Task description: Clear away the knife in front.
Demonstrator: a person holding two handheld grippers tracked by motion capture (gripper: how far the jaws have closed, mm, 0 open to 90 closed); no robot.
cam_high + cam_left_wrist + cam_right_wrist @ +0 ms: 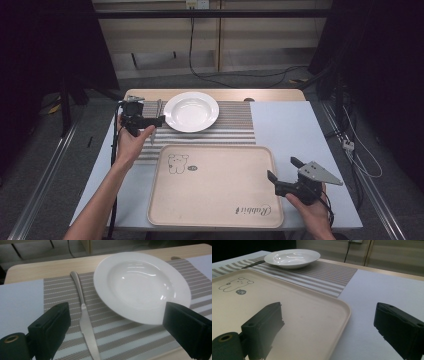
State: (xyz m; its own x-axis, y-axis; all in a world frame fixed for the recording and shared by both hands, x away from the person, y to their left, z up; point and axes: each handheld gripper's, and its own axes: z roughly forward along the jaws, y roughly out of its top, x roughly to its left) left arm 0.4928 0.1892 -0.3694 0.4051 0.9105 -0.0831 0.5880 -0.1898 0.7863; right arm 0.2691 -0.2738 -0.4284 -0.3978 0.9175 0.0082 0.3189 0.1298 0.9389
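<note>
A white deep plate (191, 111) (142, 285) (292, 257) rests on a grey striped placemat (235, 125) at the far middle of the table. A silver knife (159, 106) (85, 320) (253, 264) lies just left of the plate. My left gripper (145, 120) (117, 335) hovers open over the mat, its jaws either side of the knife blade and the plate's near rim. A beige tray (215, 200) (287, 315) with a bear drawing lies at the near middle. My right gripper (282, 168) (329, 332) stands open at the tray's right corner, holding nothing.
A pale blue-grey cover (290, 130) spreads over the table, bare on the right. The wooden table edge (215, 93) runs behind the plate. Cables and a power strip (348, 145) lie on the floor to the right.
</note>
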